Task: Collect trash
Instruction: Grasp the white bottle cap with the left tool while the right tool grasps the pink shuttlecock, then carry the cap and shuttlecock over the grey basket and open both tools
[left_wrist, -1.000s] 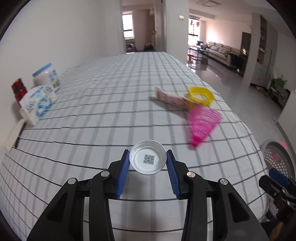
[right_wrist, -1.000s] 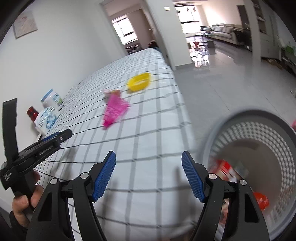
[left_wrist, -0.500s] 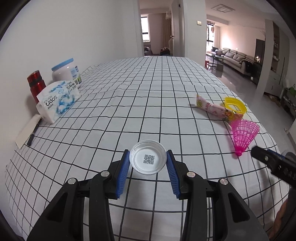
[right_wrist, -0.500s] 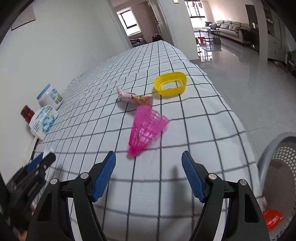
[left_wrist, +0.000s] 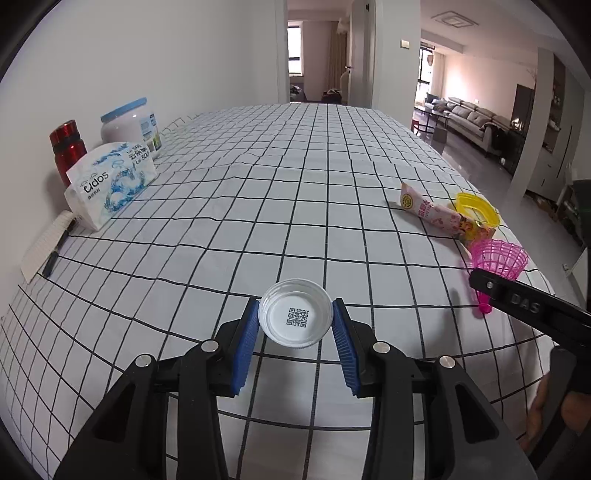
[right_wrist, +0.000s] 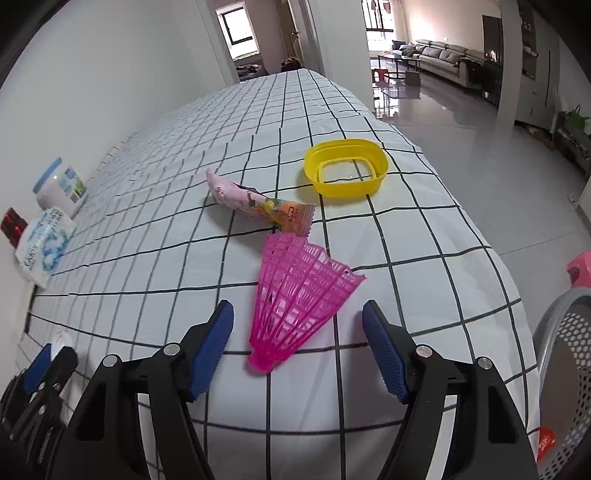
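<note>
Holding the white round plastic lid with QR code (left_wrist: 295, 318) pinched in the left hand-held gripper (left_wrist: 295, 334) at lower centre for binning, right hand-held gripper (right_wrist: 297, 341), jaws just narrowing but untouching, straddles the pink plastic mesh shuttlecock (right_wrist: 299, 299) on the checked-cloth desk (right_wrist: 406, 236), grey perforated basket (right_wrist: 565, 369) lower right.

**A lived-in home, open to the living room**

This is a private flat. A long counter (left_wrist: 295, 192) draped in a white, black-gridded cloth runs along a plain white wall. At two o'clock in the left wrist view, a grey sofa (left_wrist: 469, 114) sits on glossy tiled floor (right_wrist: 461, 122) in a bright living room. At twelve o'clock a doorway (left_wrist: 295, 74) opens onto a dim room with a window. At ten o'clock stand a tissue pack (left_wrist: 107, 181), a white tub (left_wrist: 129, 127) and a red flask (left_wrist: 66, 147).
</note>
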